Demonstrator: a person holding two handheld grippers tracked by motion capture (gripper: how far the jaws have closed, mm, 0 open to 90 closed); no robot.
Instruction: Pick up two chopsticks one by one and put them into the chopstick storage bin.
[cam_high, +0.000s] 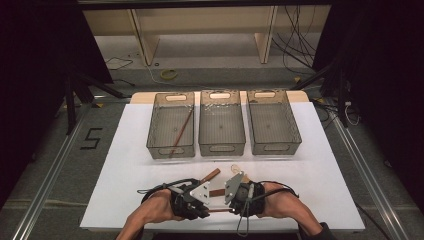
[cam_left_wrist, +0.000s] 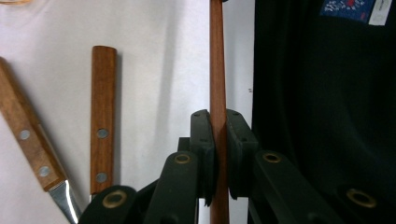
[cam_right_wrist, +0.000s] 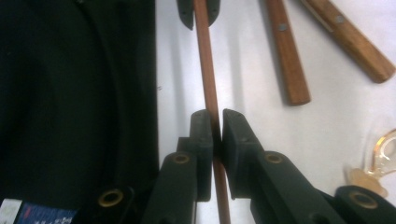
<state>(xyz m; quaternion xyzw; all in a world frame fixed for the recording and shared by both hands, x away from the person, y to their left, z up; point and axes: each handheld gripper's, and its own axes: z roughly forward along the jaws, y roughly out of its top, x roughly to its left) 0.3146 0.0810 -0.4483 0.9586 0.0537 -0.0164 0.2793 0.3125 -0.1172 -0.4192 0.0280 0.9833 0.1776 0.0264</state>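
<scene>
A thin brown wooden stick (cam_high: 218, 210) lies along the table's near edge, and both grippers hold it, one at each end. My left gripper (cam_left_wrist: 219, 126) is shut on the stick (cam_left_wrist: 217, 70), which runs straight up between its pads. My right gripper (cam_right_wrist: 215, 126) is shut on the same stick (cam_right_wrist: 208, 70); the left gripper's jaw tips (cam_right_wrist: 198, 9) clamp its far end. In the high view the left gripper (cam_high: 206, 209) and the right gripper (cam_high: 231, 209) face each other, a short span apart.
Two wooden-handled knives (cam_high: 211, 175) (cam_high: 217, 192) lie just behind the grippers, beside a clear amber piece (cam_high: 236, 169). Three grey bins stand at the back: left bin (cam_high: 156, 127) holding a similar stick (cam_high: 182, 131), middle bin (cam_high: 222, 147), right bin (cam_high: 274, 146). A white sheet (cam_high: 125, 165) covers the table.
</scene>
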